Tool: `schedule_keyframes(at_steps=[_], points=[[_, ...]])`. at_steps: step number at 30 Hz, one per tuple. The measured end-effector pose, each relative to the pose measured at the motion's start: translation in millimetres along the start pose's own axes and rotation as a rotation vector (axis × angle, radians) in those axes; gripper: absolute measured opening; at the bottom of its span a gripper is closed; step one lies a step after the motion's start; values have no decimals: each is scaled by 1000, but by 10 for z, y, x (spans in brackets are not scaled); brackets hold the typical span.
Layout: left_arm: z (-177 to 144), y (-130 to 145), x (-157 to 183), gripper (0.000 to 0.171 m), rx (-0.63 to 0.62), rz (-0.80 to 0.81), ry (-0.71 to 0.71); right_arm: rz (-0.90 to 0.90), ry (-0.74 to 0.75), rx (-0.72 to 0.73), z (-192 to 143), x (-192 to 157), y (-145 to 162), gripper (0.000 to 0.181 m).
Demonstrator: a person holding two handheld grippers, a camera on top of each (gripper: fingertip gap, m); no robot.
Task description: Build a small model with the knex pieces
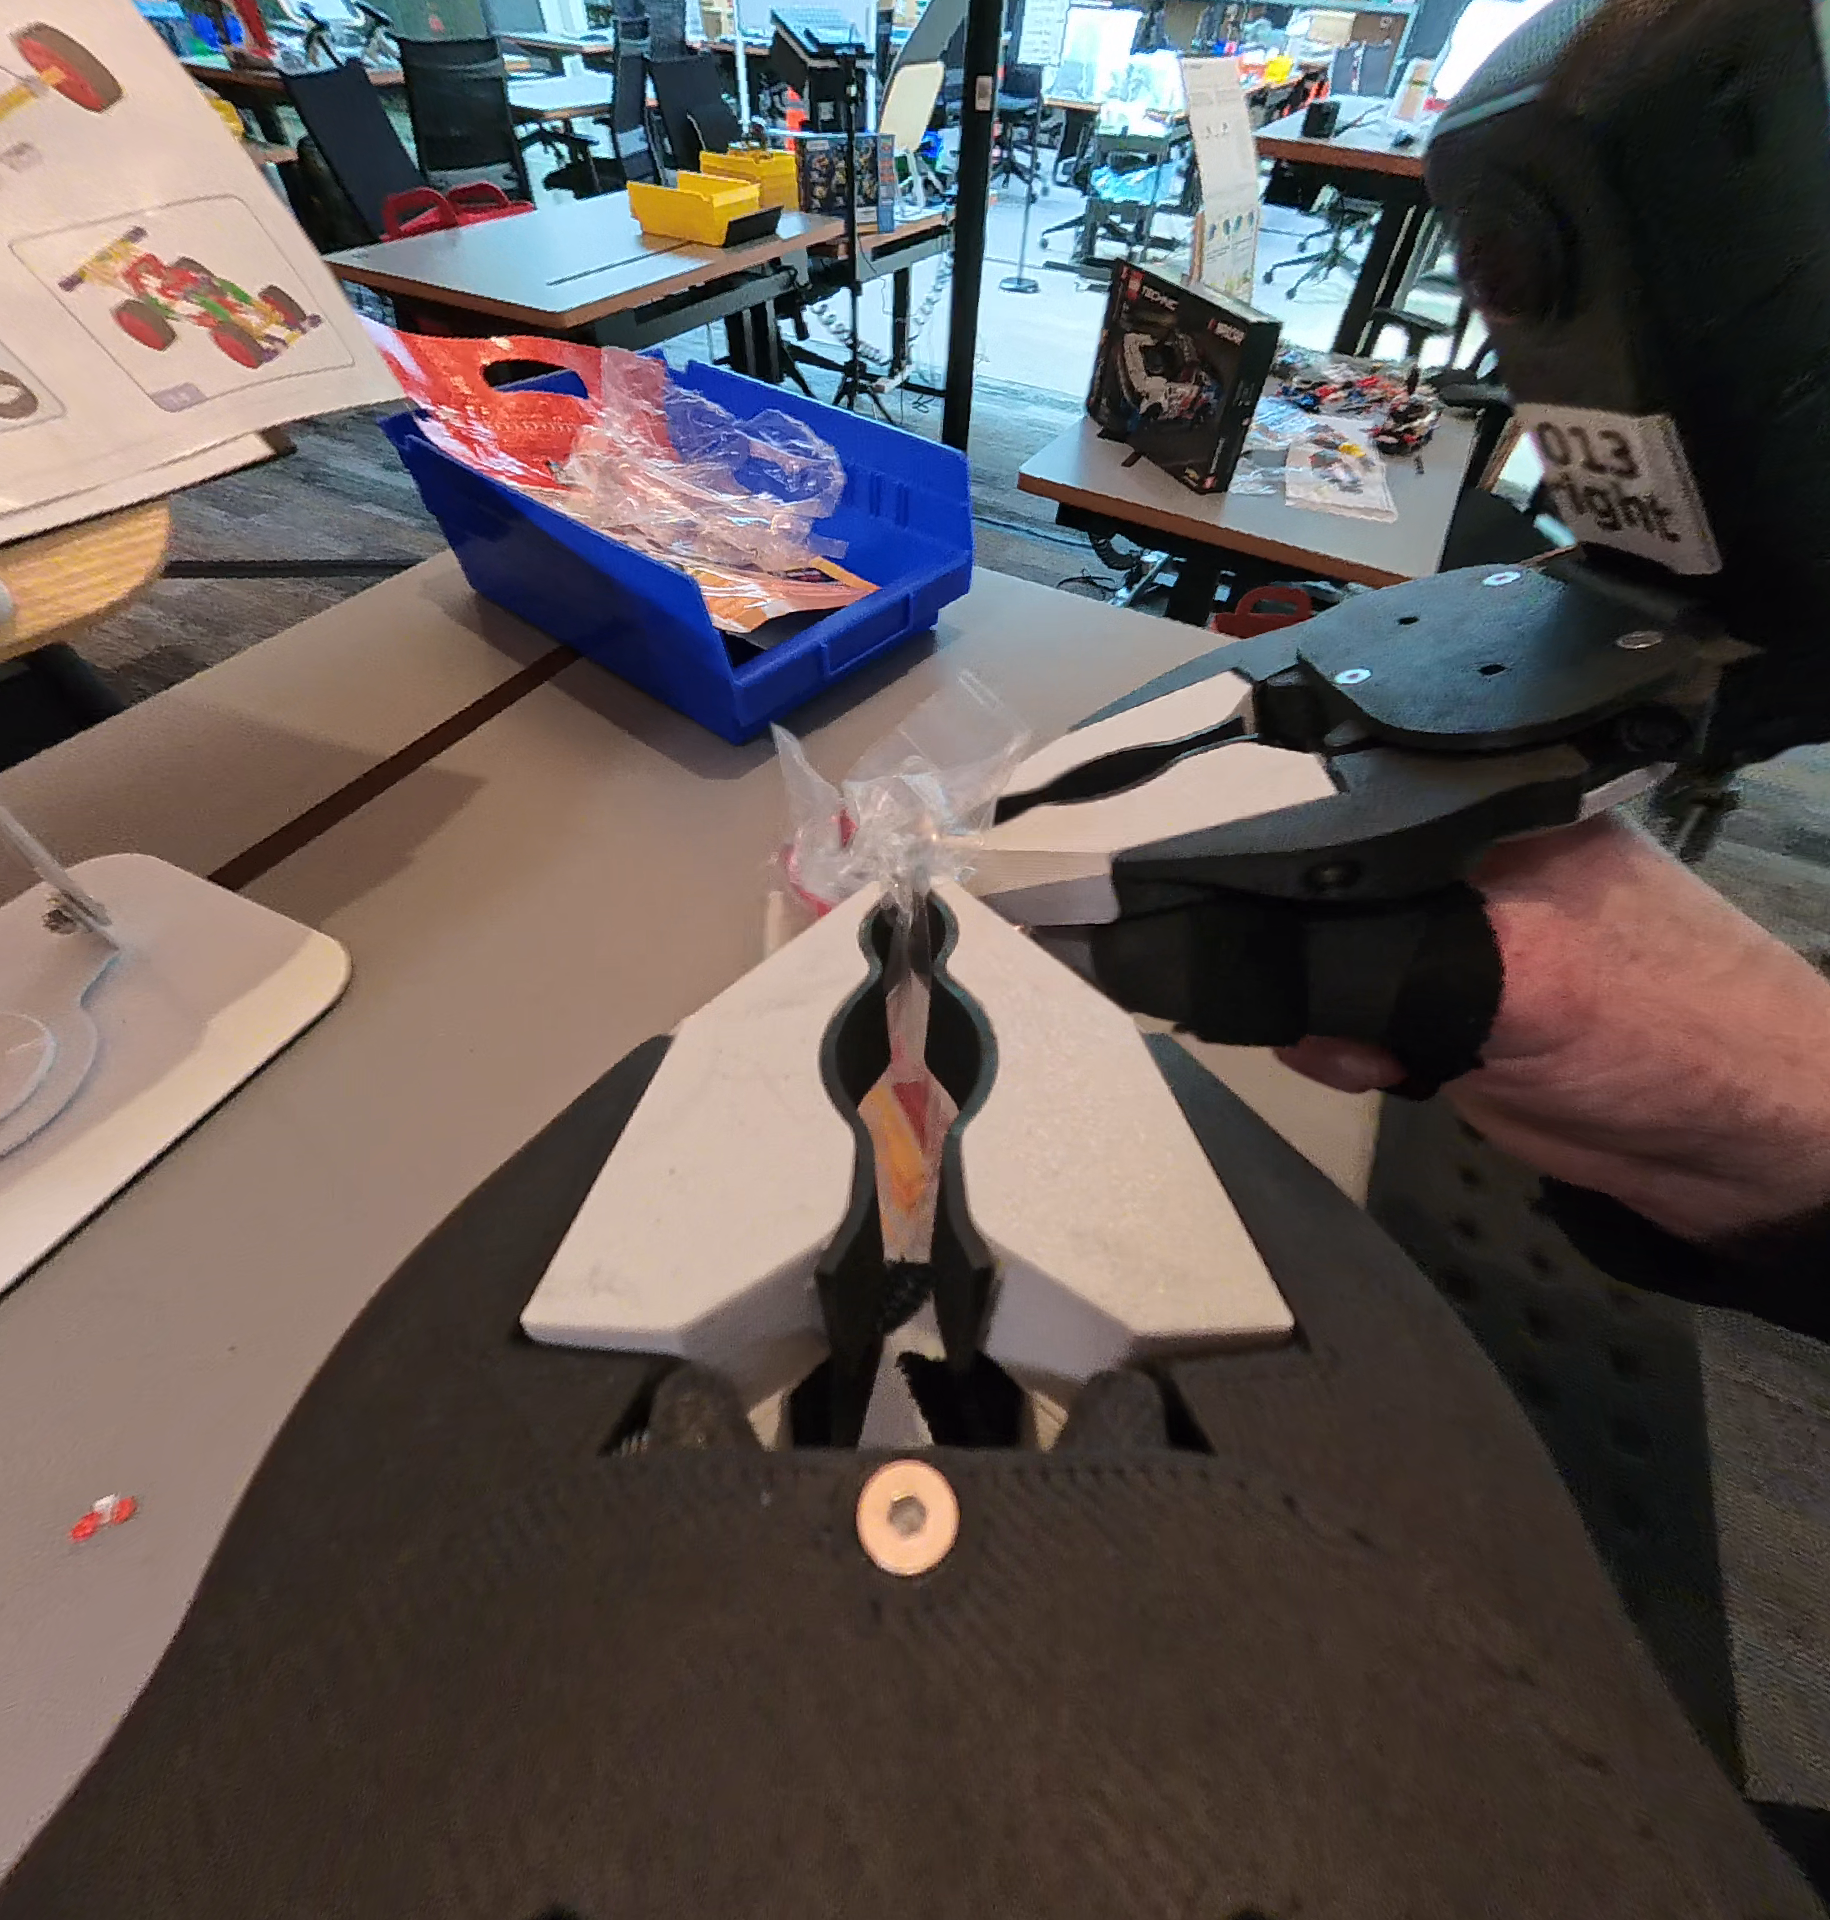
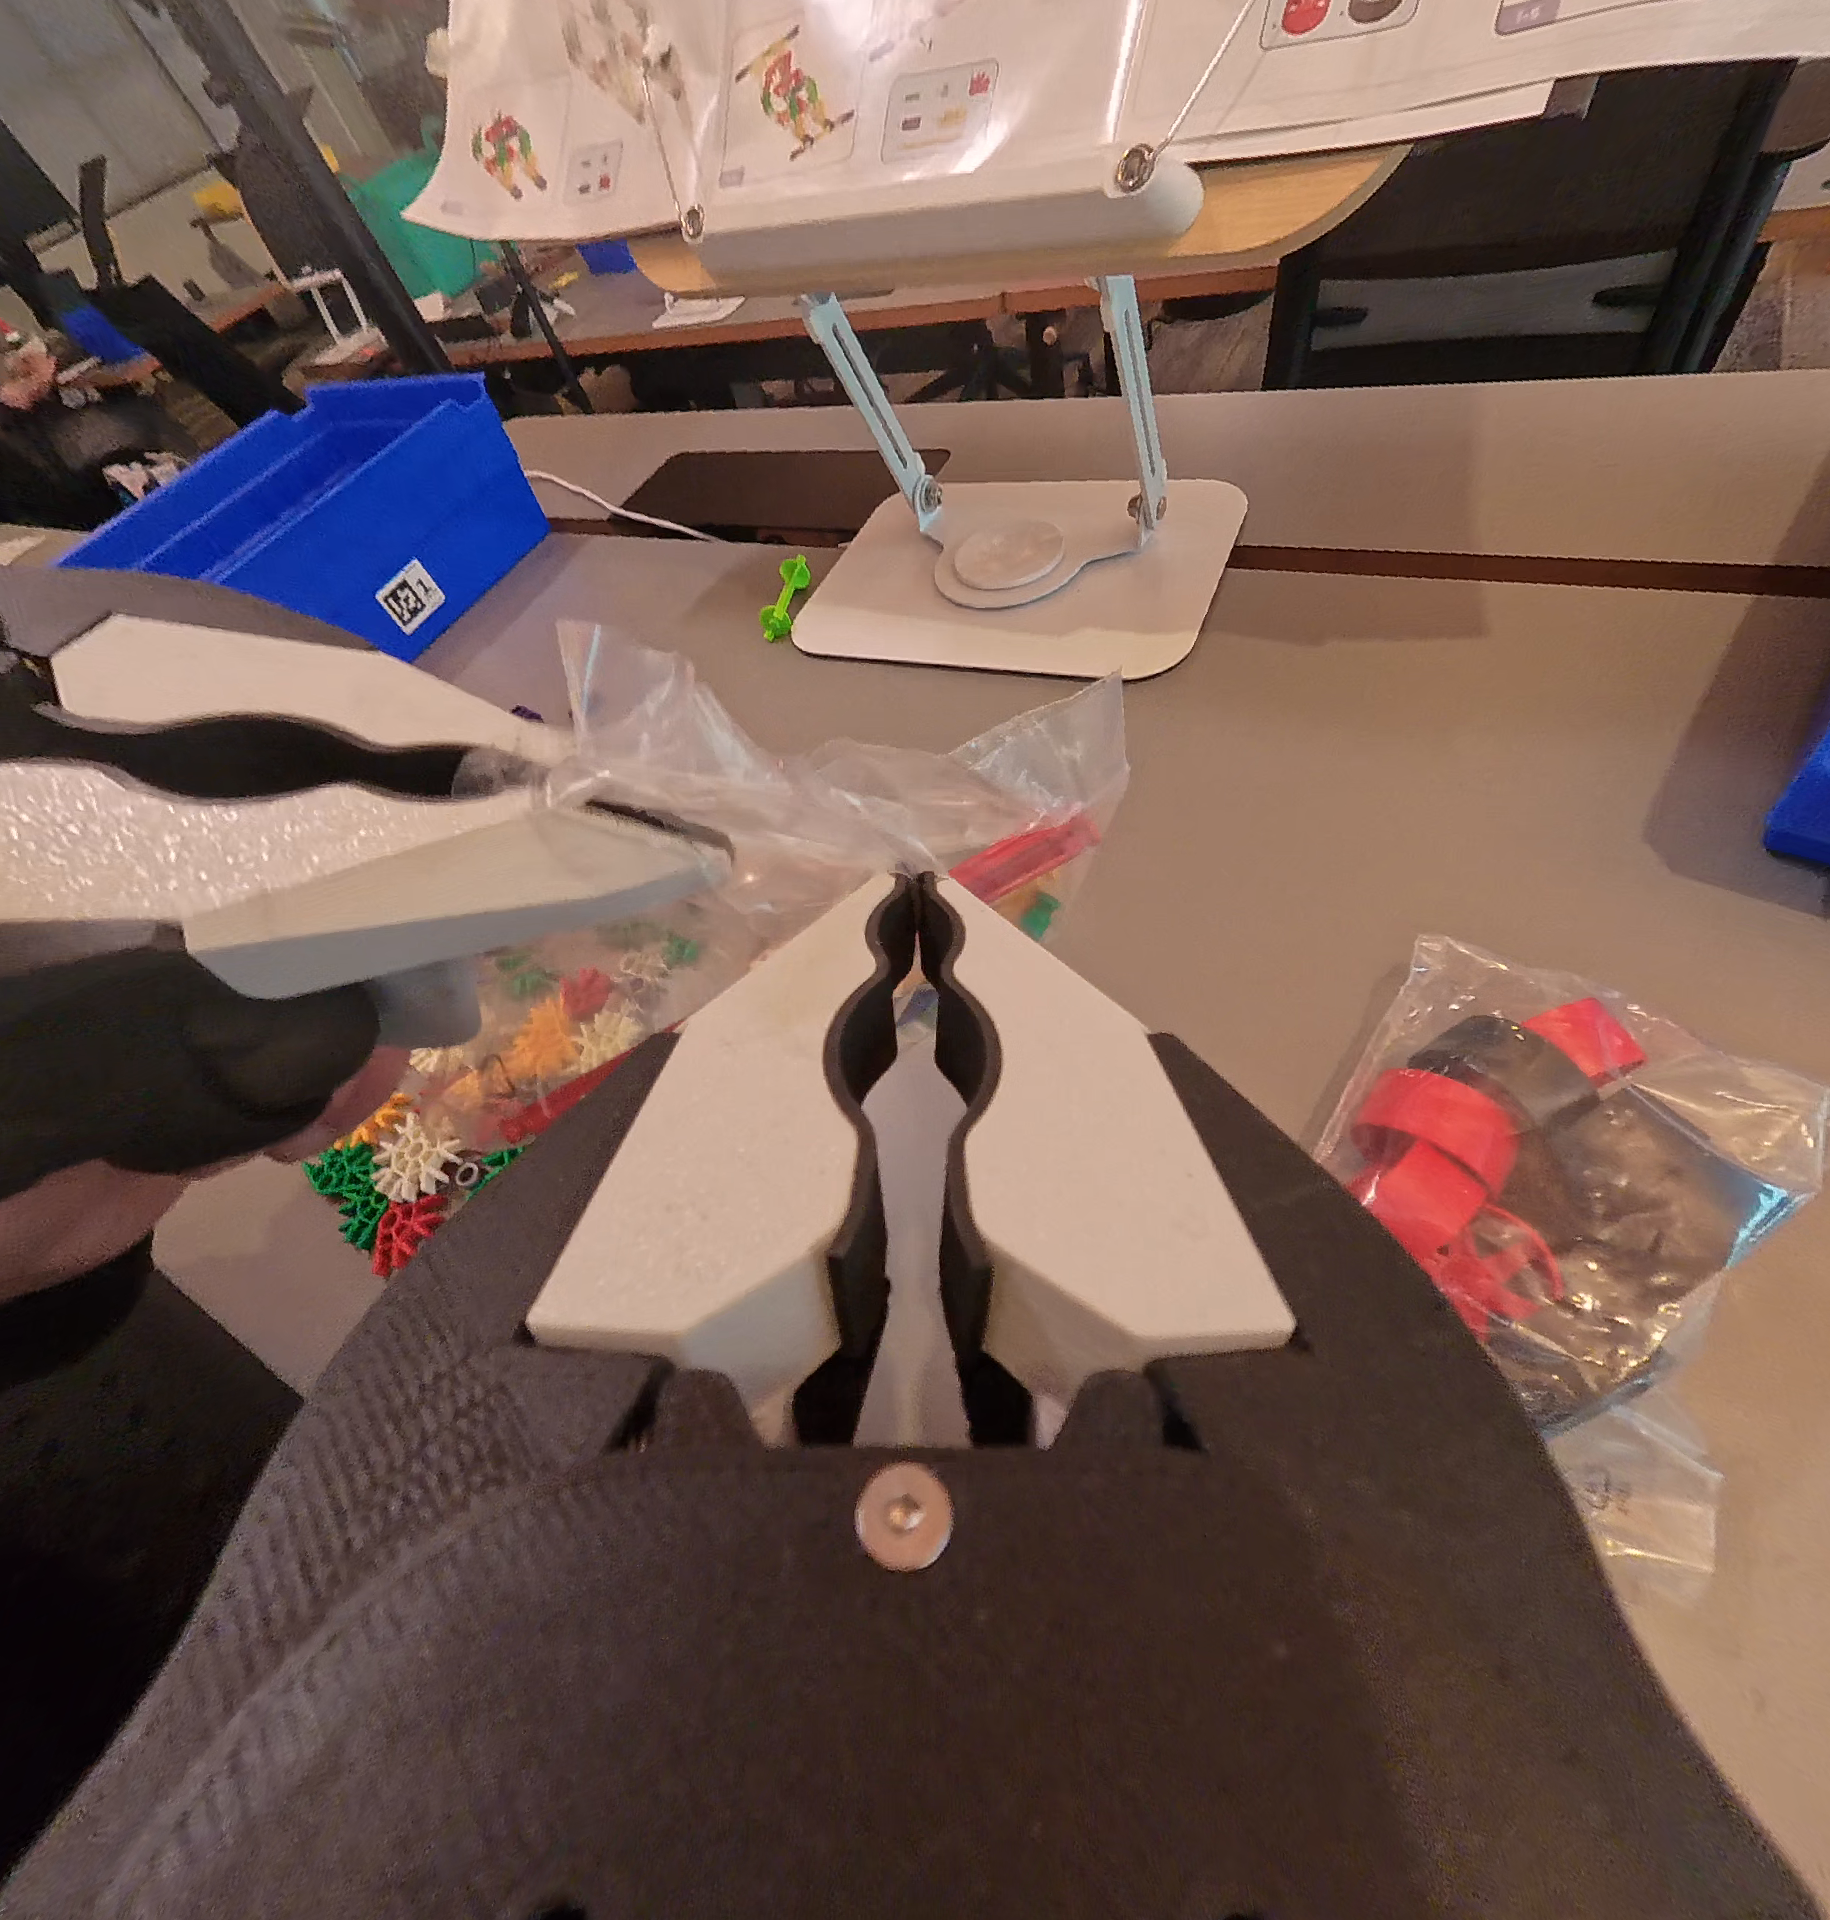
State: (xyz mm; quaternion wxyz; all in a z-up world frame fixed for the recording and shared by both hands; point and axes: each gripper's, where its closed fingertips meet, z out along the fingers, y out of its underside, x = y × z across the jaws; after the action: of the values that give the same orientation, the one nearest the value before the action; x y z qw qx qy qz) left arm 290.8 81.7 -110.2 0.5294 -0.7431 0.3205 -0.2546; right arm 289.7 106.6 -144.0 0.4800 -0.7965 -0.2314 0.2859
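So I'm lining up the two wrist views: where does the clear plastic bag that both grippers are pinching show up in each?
Left wrist view: the clear plastic bag is at centre, bunched just beyond the left gripper.
Right wrist view: it is at centre left, spread over small colourful snowflake-shaped connector pieces, ahead of the right gripper.
Shared landmark: the white metal stand base.

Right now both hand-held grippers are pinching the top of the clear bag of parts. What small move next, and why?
Probably draw the left hand-held gripper and right hand-held gripper slightly apart. Both are shut on the clear bag close together at its crumpled top, while the colourful parts stay inside; a short pull should start opening it.
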Motion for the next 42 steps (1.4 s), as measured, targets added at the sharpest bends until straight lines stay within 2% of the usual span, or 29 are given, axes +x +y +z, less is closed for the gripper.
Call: schedule_keyframes(at_steps=[5, 8, 12, 14, 15, 18, 20, 23, 26, 30, 33, 36, 38, 40, 42], points=[[-15, 79, -103, 0, -39, -11, -9, -45, -37, -26, -53, 51, 86, 0], [-15, 105, -207, 0, -59, -113, 45, -88, -108, -17, -114, -69, 68, 0], [-7, 122, -173, 0, -55, -141, 72, -132, -68, -84, -138, -56, 71, 0], [-3, 139, -202, 0, -52, -161, 60, -181, -66, -103, -180, -65, 79, 7], [-2, 153, -217, 0, -63, -164, 63, -204, -94, -106, -212, -110, 82, 22], [-3, 133, -263, 0, -75, -165, 71, -342, -247, -79, -364, -401, 72, 36], [6, 107, -263, 0, -90, -165, 85, -473, -285, -101, -407, -496, 102, 31], [32, 76, -224, 0, -124, -166, 111, -673, -253, -133, -339, -476, 108, 39], [60, 48, -176, 0, -151, -150, 125, -895, -135, -216, -213, -326, 153, 51], [88, 4, -124, 0, -163, -166, 158, -1035, -103, -305, -107, -225, 270, 53], [116, 5, -115, 0, -180, -147, 160, -1069, -92, -391, -46, -113, 350, 50], [163, 38, -124, 0, -194, -112, 140, -1096, -132, -466, -50, -96, 383, 25], [199, 54, -125, 0, -195, -84, 132, -1050, -180, -537, -63, -89, 417, 14], [250, 85, -118, 0, -203, -22, 101, -1081, -186, -601, -44, -41, 457, 0], [299, 123, -147, 0, -223, 48, 68, -1067, -231, -632, 10, -66, 533, 0]])
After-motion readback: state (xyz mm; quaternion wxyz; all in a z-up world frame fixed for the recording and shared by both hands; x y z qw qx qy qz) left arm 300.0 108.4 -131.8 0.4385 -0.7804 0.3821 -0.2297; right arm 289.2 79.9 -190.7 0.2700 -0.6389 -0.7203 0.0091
